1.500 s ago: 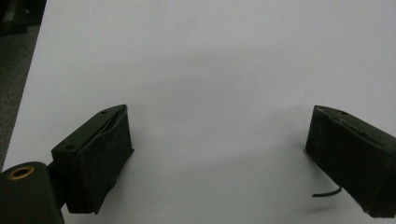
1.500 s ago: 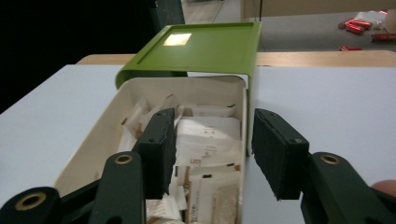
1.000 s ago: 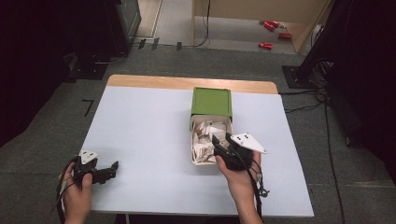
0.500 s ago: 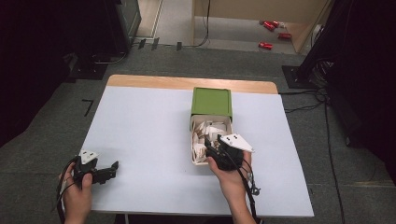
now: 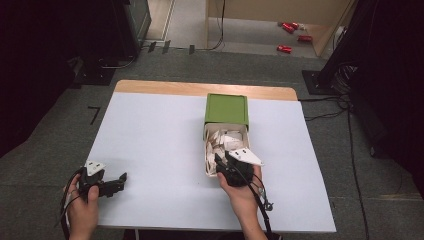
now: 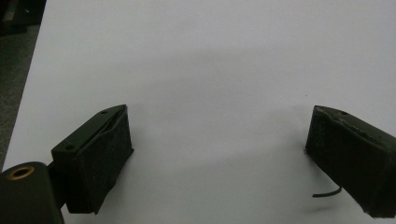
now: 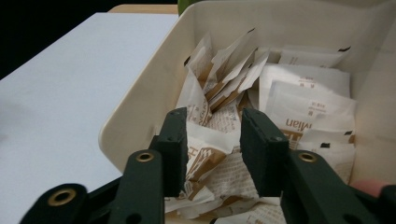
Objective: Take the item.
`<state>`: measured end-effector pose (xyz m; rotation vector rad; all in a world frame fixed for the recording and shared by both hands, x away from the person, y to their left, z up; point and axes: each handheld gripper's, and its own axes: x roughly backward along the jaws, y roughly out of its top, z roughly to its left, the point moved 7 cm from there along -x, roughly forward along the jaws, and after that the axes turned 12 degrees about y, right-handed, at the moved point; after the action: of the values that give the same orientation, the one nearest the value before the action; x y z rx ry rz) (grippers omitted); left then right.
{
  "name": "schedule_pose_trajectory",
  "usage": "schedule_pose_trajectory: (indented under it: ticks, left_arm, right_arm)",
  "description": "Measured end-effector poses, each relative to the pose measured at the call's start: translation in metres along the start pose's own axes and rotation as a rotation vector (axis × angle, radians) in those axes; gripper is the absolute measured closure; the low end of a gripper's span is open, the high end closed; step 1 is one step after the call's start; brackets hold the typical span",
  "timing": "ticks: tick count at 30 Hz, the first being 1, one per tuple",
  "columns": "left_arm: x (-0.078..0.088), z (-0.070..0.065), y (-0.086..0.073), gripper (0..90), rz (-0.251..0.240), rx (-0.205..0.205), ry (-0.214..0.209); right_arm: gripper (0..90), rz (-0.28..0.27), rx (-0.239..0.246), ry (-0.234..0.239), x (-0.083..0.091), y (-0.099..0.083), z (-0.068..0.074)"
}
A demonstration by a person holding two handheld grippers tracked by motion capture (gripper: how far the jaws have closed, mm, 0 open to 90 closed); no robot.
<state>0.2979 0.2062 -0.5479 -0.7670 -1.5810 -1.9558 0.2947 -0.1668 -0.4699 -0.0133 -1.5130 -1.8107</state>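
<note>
Counter [image 5: 160,145] bare of packets; all sachets [image 7: 299,107] in cream box [image 5: 209,131]. Right tongs [image 7: 212,144] part-closed around one sachet, unlifted. Left tongs [image 6: 219,149] wide apart, idle.

We see red items [image 5: 292,36] on the far floor [image 5: 190,65], cables [image 5: 330,107] right of the desk [image 5: 150,150].

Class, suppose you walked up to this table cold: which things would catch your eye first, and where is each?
First the green lid slid back on the cream box at the table's middle, showing a heap of white and brown sachets. Next the right claw, dipped into the box, jaws around a sachet. The left claw rests wide open at the near left corner.
</note>
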Motion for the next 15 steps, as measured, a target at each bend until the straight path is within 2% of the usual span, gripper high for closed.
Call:
schedule_pose_trajectory:
  ticks: [7,15]
  left_arm:
    - [0.0,0.0,0.0,7.4,0.0,0.0,0.0]
    - [0.0,0.0,0.0,7.4,0.0,0.0,0.0]
  right_arm:
    - [72.8,0.022,-0.021,0.019,-0.003,-0.011,0.005]
    - [79.7,0.025,-0.032,-0.001,-0.005,-0.019,0.008]
